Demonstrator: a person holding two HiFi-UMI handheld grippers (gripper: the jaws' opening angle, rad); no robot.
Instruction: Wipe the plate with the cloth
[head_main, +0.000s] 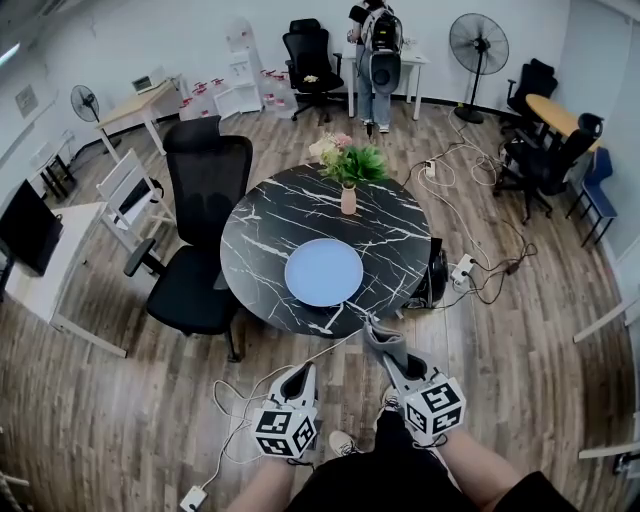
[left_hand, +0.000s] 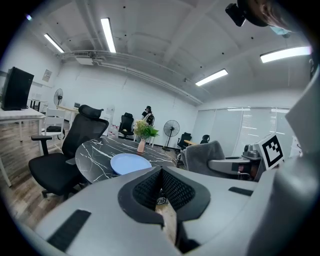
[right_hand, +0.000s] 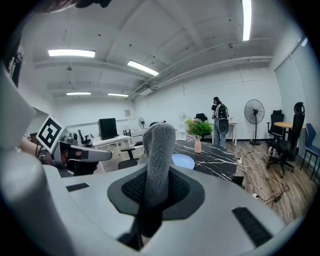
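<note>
A pale blue plate (head_main: 323, 272) lies on the round black marble table (head_main: 262, 232), near its front edge; the same plate (left_hand: 129, 163) shows in the left gripper view and its rim (right_hand: 185, 161) peeks out beside the cloth in the right gripper view. My right gripper (head_main: 384, 347) is shut on a grey cloth (head_main: 386, 339), which stands up folded between its jaws (right_hand: 159, 150). It hangs just short of the table's front edge. My left gripper (head_main: 297, 381) is shut and holds nothing, lower and to the left, off the table.
A pink vase of flowers (head_main: 348, 170) stands on the table behind the plate. A black office chair (head_main: 200, 240) sits at the table's left. Cables and a power strip (head_main: 462, 270) lie on the wooden floor at right. A person (head_main: 374, 60) stands at the far desk.
</note>
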